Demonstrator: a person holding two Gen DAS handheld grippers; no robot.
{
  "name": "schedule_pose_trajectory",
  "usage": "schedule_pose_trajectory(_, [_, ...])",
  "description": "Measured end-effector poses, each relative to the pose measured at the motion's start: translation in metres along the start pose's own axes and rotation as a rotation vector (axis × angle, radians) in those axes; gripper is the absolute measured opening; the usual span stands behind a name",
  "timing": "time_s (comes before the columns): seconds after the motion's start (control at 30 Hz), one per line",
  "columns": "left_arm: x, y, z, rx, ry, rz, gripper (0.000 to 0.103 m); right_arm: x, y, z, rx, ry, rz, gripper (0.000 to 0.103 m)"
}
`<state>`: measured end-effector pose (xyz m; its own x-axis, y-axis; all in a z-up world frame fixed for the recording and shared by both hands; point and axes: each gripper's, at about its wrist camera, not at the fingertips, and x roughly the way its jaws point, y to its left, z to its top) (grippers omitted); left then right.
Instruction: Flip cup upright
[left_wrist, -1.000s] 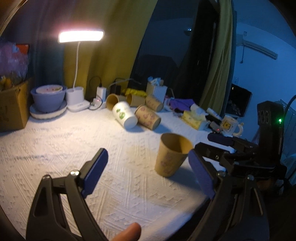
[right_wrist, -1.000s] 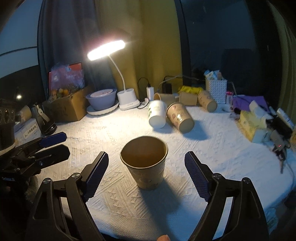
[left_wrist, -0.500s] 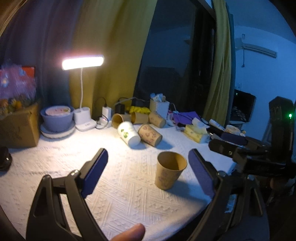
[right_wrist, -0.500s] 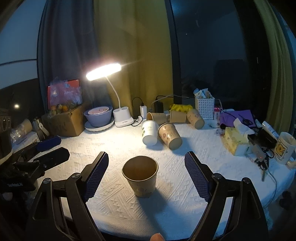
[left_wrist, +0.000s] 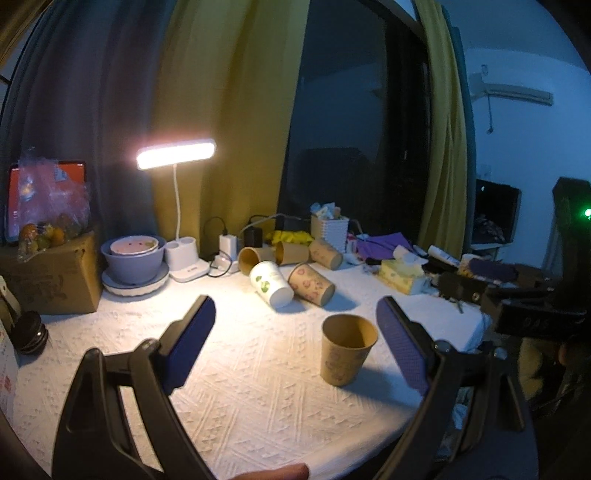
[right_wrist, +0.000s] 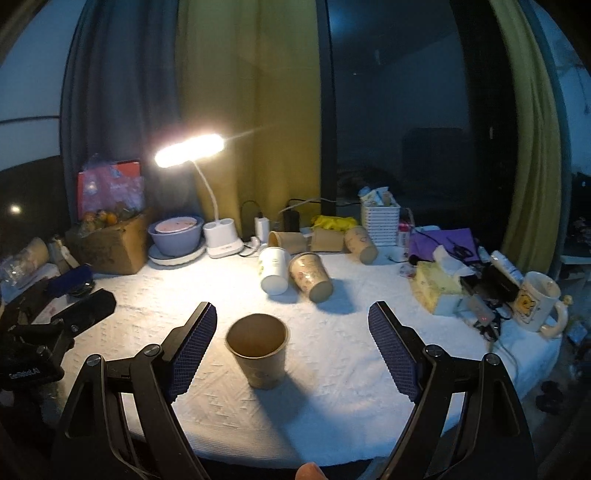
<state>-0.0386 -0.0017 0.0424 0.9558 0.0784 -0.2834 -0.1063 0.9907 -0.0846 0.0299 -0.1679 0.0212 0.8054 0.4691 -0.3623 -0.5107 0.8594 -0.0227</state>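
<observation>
A brown paper cup (left_wrist: 345, 349) (right_wrist: 259, 355) stands upright on the white tablecloth, mouth up. My left gripper (left_wrist: 295, 354) is open and empty, back from the cup, which sits near its right finger. My right gripper (right_wrist: 290, 349) is open and empty, with the cup between and beyond its fingers, nearer the left one. Behind lie a white cup (left_wrist: 271, 283) (right_wrist: 274, 270) and a brown patterned cup (left_wrist: 312, 284) (right_wrist: 310, 276) on their sides, with more brown cups (left_wrist: 291, 253) (right_wrist: 325, 238) lying further back.
A lit desk lamp (left_wrist: 177, 158) (right_wrist: 190, 149), a purple bowl on a plate (left_wrist: 133, 258) (right_wrist: 176, 236), a cardboard box (left_wrist: 51, 275) and chargers stand at the back left. A tissue box (right_wrist: 437, 286), a mug (right_wrist: 537, 304) and cables crowd the right edge.
Both grippers have pulled back and up from the upright cup, which now looks smaller and farther. The cup itself has not moved.
</observation>
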Motion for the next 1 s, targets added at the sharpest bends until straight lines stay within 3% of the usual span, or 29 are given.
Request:
schedule_pose_trajectory(0.13, [0.001,0.002,-0.005,0.002,0.012,0.029,0.09,0.0,-0.004,-0.003,0.009,0.008,-0.021,0.087])
schedule_pose_trajectory(1.0, [0.006,0.006,-0.011,-0.027,0.027,0.006,0.09,0.011,-0.002,-0.01,0.018,0.041,-0.003,0.087])
